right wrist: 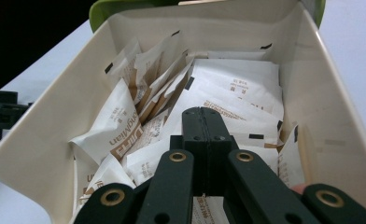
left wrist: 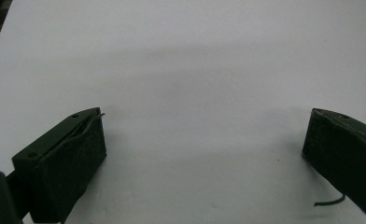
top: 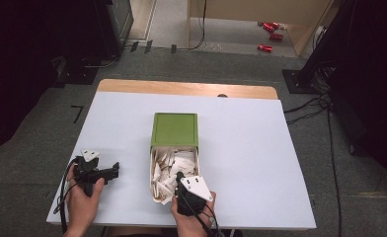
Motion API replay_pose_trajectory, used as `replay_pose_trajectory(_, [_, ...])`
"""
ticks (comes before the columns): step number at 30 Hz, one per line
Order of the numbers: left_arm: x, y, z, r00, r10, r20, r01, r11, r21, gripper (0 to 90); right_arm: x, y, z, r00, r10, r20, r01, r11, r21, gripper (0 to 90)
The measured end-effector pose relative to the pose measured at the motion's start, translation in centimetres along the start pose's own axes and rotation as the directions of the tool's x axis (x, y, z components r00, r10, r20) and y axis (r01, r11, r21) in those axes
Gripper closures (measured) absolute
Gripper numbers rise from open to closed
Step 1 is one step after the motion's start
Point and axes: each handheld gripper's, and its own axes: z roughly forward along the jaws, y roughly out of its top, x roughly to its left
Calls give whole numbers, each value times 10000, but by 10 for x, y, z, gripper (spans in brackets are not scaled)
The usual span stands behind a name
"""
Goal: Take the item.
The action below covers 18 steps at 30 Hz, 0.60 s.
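Packets (top: 174, 165) of white paper with brown print fill the cream drawer (top: 152, 173) that is pulled out toward the person from under a green lid (top: 175, 129), near the middle of the white table (top: 251, 158). In the right gripper view the packets (right wrist: 228, 100) lie loosely heaped, some standing on edge against the drawer's far wall (right wrist: 209, 28).

The right gripper (top: 180, 176) reaches into the near end of the drawer — the right hand (top: 191, 219) comes up from the bottom edge of the high view, the grey three-cornered plate facing upward. Its jaws are pressed flat together, with no gap between them, and they point down and forward into the heap. Whether a packet is pinched at their tips cannot be told, since the tips are hidden behind the jaws' own backs.

The left gripper (top: 116, 170) rests low over the bare table, well to the left of the drawer, with the left hand (top: 83, 197) wrapped around its handle and its jaws pointing to the right, toward the drawer. In the left gripper view the left gripper (left wrist: 204, 140) has its jaws spread wide apart — nothing lies between them but white tabletop.
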Motion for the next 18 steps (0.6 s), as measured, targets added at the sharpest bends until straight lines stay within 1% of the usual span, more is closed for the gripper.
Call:
replay_pose_trajectory(1, [0, 0, 0, 10000, -1, -1, 1, 10000, -1, 0, 0, 0, -1, 10000, 28, -94, -28, 10000, 37, 891])
replay_pose_trajectory(2, [0, 0, 0, 10000, -2, 0, 2, 10000, -3, 0, 0, 0, -2, 9992, 38, -409, -32, 9999, 150, 828])
replay_pose_trajectory(4, [0, 0, 0, 10000, -3, -1, 3, 10000, -3, 0, 0, 0, -1, 9989, 16, -466, -8, 9998, 175, 818])
replay_pose_trajectory(6, [0, 0, 0, 10000, -3, 2, 3, 10000, -3, 0, 1, -1, -2, 9977, 14, -672, 2, 9997, 232, 788])
replay_pose_trajectory(7, [0, 0, 0, 10000, -2, 1, 2, 10000, -2, 0, 2, -1, -2, 9961, 48, -878, -25, 9997, 263, 777])
replay_pose_trajectory(10, [0, 0, 0, 10000, -6, 2, 6, 10000, -4, 0, 4, -1, -2, 9939, 126, -1099, -102, 9997, 220, 758])
replay_pose_trajectory(12, [0, 0, 0, 10000, -5, 3, 5, 10000, 0, 0, 4, -1, -2, 9909, 178, -1334, -148, 9996, 235, 746])
replay_pose_trajectory(15, [0, 0, 0, 10000, -3, 5, 3, 10000, -2, 0, 7, -1, -3, 9881, 205, -1521, -155, 9993, 341, 717])
replay_pose_trajectory(16, [0, 0, 0, 10000, -6, 5, 6, 10000, -7, 0, 9, -1, -4, 9866, 111, -1630, -50, 9993, 379, 693])
replay_pose_trajectory(18, [0, 0, 0, 10000, -3, 3, 3, 10000, -4, 0, 13, -2, -7, 9888, -155, -1483, 208, 9992, 343, 652])
